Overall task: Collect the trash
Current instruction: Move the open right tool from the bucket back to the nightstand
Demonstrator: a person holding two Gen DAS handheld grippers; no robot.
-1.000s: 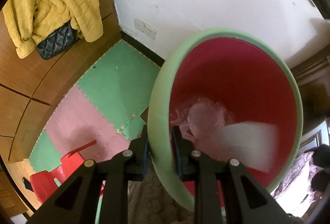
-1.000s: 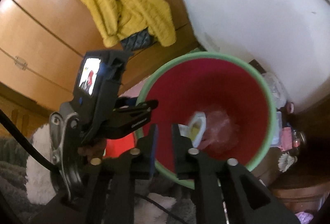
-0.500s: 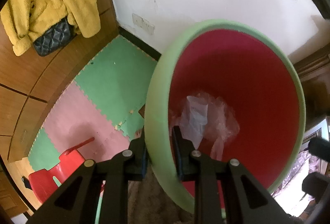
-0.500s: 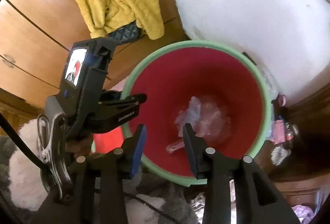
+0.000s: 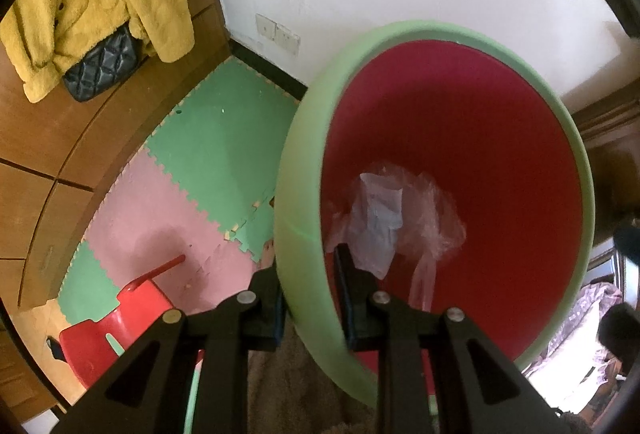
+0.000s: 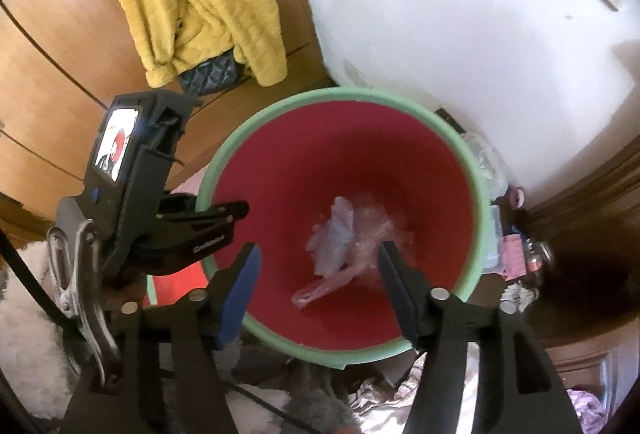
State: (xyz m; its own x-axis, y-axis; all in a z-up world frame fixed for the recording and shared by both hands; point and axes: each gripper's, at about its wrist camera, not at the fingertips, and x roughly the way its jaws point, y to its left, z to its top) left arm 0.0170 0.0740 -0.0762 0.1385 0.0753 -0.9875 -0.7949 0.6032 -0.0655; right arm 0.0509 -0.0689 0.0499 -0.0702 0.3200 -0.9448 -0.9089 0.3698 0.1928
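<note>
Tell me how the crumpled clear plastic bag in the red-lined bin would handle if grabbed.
The crumpled clear plastic bag looks thin and wrinkled, so probably floppy and very light. Its loose tail suggests that it would trail. The film may slip between pads.

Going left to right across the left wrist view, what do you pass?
Fluffy yellow jacket hanging over a quilted black bag → red plastic chair → green and pink foam floor mats → green bucket with red inside → crumpled clear plastic bag.
</note>
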